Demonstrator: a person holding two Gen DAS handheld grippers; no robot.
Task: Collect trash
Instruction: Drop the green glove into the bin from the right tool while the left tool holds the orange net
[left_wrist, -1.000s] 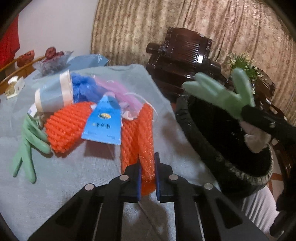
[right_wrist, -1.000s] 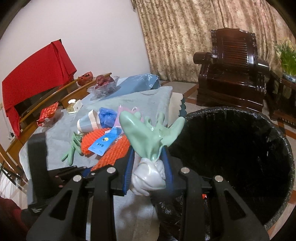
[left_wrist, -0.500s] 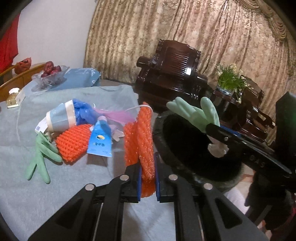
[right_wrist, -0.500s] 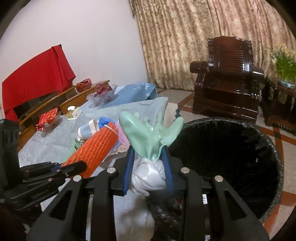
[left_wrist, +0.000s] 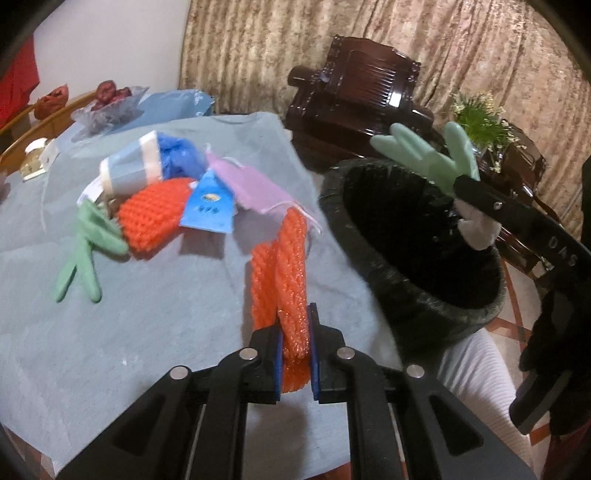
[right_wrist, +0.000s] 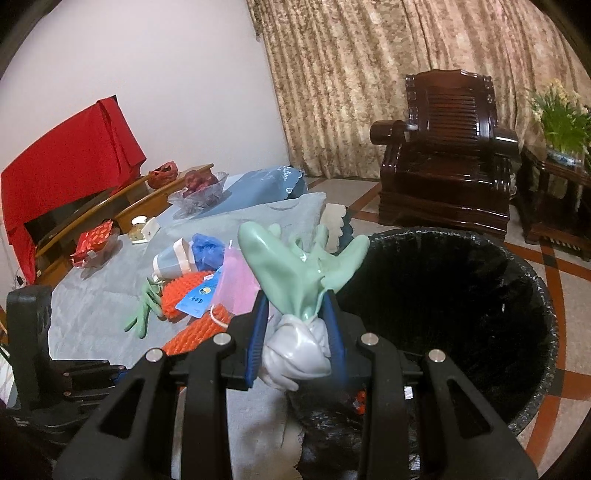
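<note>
At about one o'clock from the table's litter pile, over the near rim of the black-lined bin (right_wrist: 480, 295), the right gripper (right_wrist: 297, 332) is clamped on a pale green rubber glove (right_wrist: 295, 269), its whitish cuff bunched between the blue pads. The glove's fingers point up and out over the bin's opening. To drop it cleanly, I judge the gripper should carry a little further toward the bin's middle before the jaws part, since the cuff hangs close to the rim and could catch on the liner or fall outside.

At six o'clock in the left wrist view, the left gripper (left_wrist: 294, 354) is closed on the end of an orange foam net sleeve (left_wrist: 286, 266); its far end looks to trail by the grey cloth (left_wrist: 147, 314). It should be lifted clear before swinging to the bin at three o'clock.

Counted: two orange net sleeves, one held and a second (left_wrist: 153, 210) lying in the pile; two green gloves, one held and another (left_wrist: 88, 236) on the cloth at nine o'clock; one blue card (left_wrist: 210, 206); one pink mask (left_wrist: 255, 188); one paper cup (left_wrist: 129, 170) with crumpled blue plastic (left_wrist: 181, 157) stuffed in it; one bin.
</note>
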